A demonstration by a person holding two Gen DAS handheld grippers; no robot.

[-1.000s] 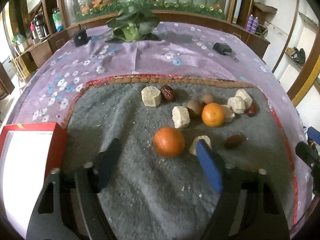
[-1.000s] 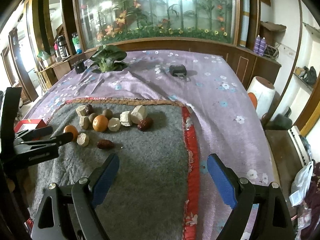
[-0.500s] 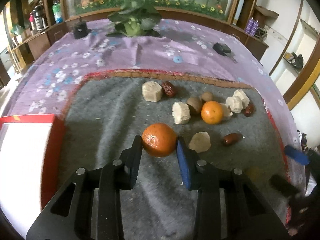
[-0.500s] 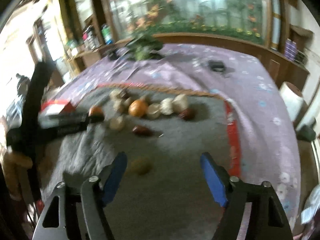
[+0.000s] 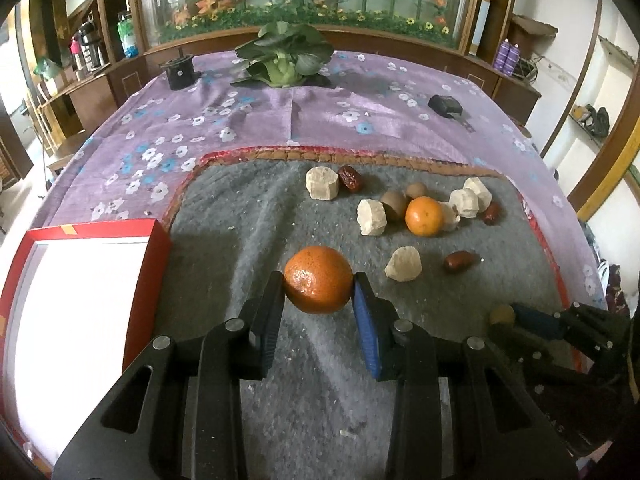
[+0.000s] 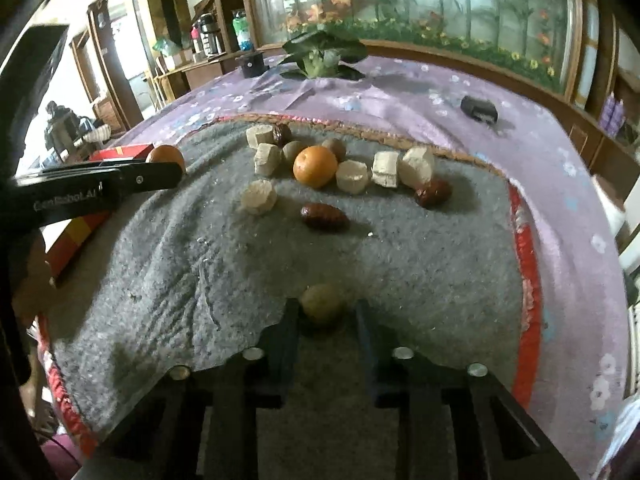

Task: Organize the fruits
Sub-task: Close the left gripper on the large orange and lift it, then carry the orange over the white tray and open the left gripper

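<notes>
My left gripper [image 5: 319, 284] is shut on an orange [image 5: 318, 280] and holds it just above the grey mat [image 5: 240, 240]. In the right wrist view this orange [image 6: 164, 155] shows at the left gripper's tip, by the red box [image 6: 120, 152]. My right gripper [image 6: 326, 312] is low over the mat's near part. Its jaws are closing around a small brown round fruit [image 6: 321, 304], with a thin gap still at the right pad. A second orange [image 5: 425, 216] lies among pale chunks, brown round fruits and red dates [image 5: 460, 261].
The red box with a white inside [image 5: 156, 248] sits at the mat's left edge. A leafy green vegetable [image 5: 280, 60] and two black objects [image 5: 180, 72] [image 5: 446, 105] lie on the purple flowered cloth behind. The mat's red border [image 6: 524, 248] runs along the right.
The left jaws closed onto the orange and raised it a little. The right gripper swung left and down to the small brown fruit, and its jaws narrowed from wide open.
</notes>
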